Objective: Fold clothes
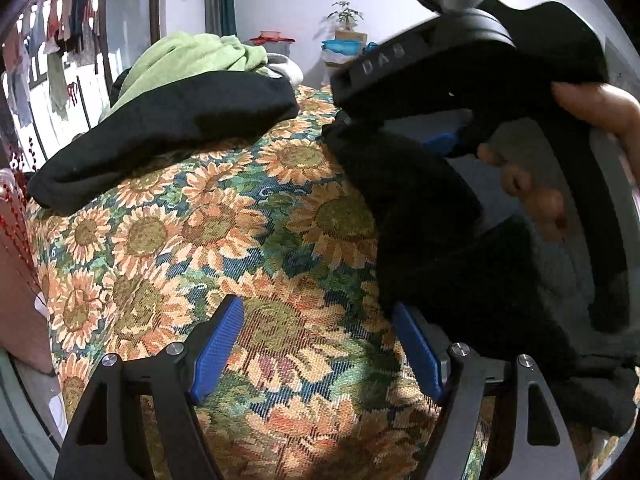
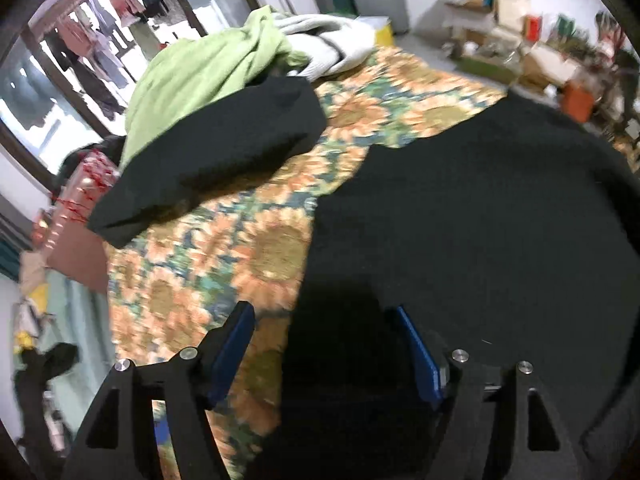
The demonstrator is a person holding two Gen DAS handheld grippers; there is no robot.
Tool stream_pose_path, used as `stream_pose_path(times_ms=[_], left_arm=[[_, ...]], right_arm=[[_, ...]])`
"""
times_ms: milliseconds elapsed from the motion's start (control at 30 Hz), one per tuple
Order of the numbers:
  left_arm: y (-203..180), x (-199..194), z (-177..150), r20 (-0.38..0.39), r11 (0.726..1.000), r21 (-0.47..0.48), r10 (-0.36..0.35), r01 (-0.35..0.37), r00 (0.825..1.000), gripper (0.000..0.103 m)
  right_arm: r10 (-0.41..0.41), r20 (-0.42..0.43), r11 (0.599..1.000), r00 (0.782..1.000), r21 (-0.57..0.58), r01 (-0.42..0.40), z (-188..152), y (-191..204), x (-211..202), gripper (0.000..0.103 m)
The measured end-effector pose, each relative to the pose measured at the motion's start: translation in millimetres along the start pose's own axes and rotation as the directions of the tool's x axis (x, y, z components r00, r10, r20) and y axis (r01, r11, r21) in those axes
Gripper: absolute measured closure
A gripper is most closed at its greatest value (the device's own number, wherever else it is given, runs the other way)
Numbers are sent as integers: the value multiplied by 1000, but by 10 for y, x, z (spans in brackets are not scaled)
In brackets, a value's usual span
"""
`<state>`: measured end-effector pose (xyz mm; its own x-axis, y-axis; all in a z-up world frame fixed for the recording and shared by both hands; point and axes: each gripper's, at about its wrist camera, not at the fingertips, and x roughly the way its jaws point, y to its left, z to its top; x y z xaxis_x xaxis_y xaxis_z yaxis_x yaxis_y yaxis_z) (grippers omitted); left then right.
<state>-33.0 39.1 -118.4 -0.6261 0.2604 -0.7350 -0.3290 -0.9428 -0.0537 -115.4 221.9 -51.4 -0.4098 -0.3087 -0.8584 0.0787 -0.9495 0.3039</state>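
A black garment (image 2: pixel 480 220) lies spread on the sunflower-patterned cover (image 2: pixel 224 248), filling the right half of the right wrist view. My right gripper (image 2: pixel 324 352) hangs over its near left edge with jaws wide apart, black cloth lying beneath and between the fingers, which are not pressing on it. My left gripper (image 1: pixel 316 344) is open over bare cover (image 1: pixel 240 240), its right finger beside the same black garment (image 1: pixel 420 208). A hand (image 1: pixel 592 108) holds the right gripper's housing (image 1: pixel 420 60) at upper right.
A folded black garment (image 1: pixel 160 132) rests at the far left of the cover, with a crumpled green garment (image 1: pixel 188 56) behind it and a white one (image 2: pixel 336 40) further back. Boxes and clutter (image 2: pixel 520 32) line the far wall. Clothes hang outside the window (image 2: pixel 100 40).
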Motion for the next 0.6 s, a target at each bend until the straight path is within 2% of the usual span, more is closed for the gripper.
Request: stream_pose_path(times_ms=[100, 167, 267, 433, 533, 600], left_arm=[[71, 17, 9, -12, 999, -20, 31, -31, 999, 28], [113, 11, 22, -8, 1000, -26, 12, -13, 1000, 28], [141, 9, 42, -17, 999, -34, -7, 6, 1000, 28], [124, 4, 31, -9, 1000, -22, 0, 0, 1000, 28], [142, -18, 14, -6, 999, -32, 7, -7, 1000, 28], [150, -31, 3, -5, 999, -39, 17, -17, 1000, 28]], right_arm=[[134, -44, 991, 990, 3, -134, 111, 20, 86, 30], [157, -82, 987, 984, -7, -158, 157, 59, 145, 30], [94, -126, 995, 988, -28, -99, 228, 149, 300, 30], [15, -108, 996, 994, -85, -24, 271, 397, 407, 30], [-88, -68, 983, 994, -169, 75, 246, 643, 489, 31], [-154, -38, 964, 987, -224, 142, 219, 799, 538, 35]])
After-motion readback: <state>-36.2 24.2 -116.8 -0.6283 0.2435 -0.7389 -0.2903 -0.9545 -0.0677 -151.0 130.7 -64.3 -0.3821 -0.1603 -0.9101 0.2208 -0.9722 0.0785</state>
